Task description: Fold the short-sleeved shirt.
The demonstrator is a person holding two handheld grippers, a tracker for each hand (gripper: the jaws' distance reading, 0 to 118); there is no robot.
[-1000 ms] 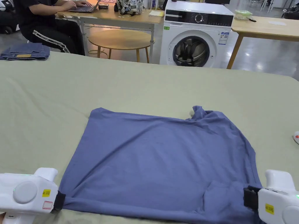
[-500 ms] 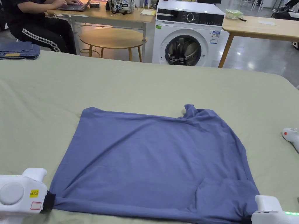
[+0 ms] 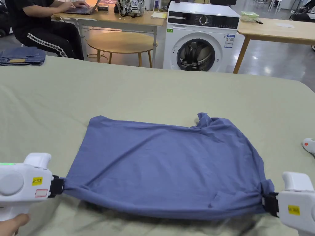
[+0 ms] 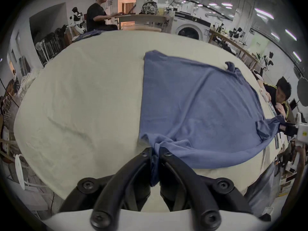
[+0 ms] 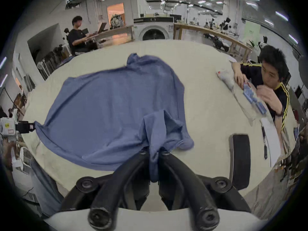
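Left gripper and right gripper each pinch a near corner of the blue short-sleeved cotton shirt, which stretches away across the pale green table cover.

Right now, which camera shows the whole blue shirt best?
The head view: the shirt lies spread there, corner to corner. The left gripper view and the right gripper view show it curved, with black fingers covering its near edge.

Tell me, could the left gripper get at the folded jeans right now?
Probably not. The left gripper is shut on the shirt at the near edge, and the jeans lie at the table's far corner.
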